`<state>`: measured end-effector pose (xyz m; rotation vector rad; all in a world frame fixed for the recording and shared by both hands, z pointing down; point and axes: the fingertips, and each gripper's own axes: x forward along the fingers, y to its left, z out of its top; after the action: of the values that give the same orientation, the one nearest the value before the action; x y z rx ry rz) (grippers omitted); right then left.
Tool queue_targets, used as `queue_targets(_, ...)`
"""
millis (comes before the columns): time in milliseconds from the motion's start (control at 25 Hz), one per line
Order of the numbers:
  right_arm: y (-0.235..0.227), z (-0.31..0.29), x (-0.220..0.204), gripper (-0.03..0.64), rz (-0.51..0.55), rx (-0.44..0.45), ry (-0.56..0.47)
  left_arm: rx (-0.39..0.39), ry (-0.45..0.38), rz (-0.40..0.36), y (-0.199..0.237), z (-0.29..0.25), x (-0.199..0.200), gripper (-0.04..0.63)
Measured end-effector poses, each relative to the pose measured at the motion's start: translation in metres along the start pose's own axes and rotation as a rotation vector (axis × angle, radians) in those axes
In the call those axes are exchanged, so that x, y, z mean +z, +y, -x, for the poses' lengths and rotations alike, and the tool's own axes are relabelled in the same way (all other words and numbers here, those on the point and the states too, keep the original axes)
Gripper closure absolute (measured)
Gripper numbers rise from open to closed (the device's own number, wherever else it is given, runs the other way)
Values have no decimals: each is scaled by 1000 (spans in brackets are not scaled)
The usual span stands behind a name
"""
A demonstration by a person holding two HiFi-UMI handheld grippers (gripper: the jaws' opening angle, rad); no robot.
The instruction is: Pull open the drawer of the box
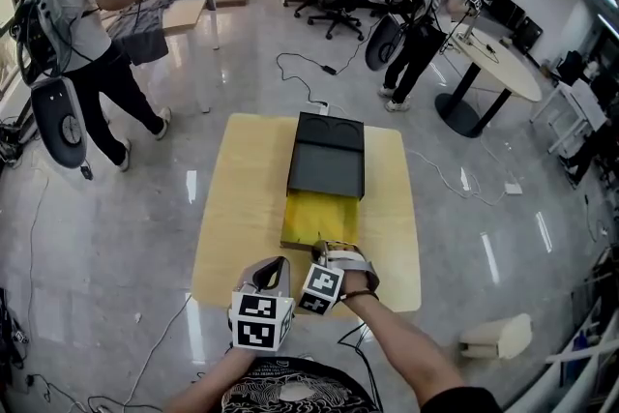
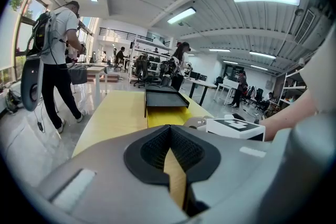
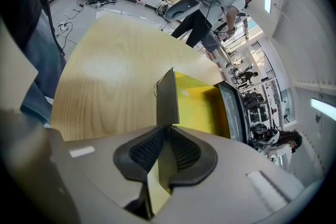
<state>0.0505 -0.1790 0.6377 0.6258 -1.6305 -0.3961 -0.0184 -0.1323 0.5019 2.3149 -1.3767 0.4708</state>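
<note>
One gripper held on: right gripper (image 1: pixel 327 252) was clamped on the drawer (image 1: pixel 324 216) front panel (image 3: pixel 168 98), box (image 1: pixel 327 155) lying up-frame; left gripper (image 1: pixel 276 269) closed, empty, just left.

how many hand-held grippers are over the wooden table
2. The left hand-held gripper sits shut above the near edge of the table; the right hand-held gripper clamps the drawer by its front panel. None seems hidden there.
</note>
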Motion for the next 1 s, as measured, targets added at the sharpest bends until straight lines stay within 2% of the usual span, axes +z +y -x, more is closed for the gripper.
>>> queue_targets(320,7,6,14,568,-20,14,-38,-3,3,-2,1,1,-1,580)
queue_targets(480,12,4,10,569,0,8,-12,-3,5,2,3,1,-2,580)
queue_targets(1000,16,0,21,569,-5,7,-21,4,2,-6,12,2,-1,580)
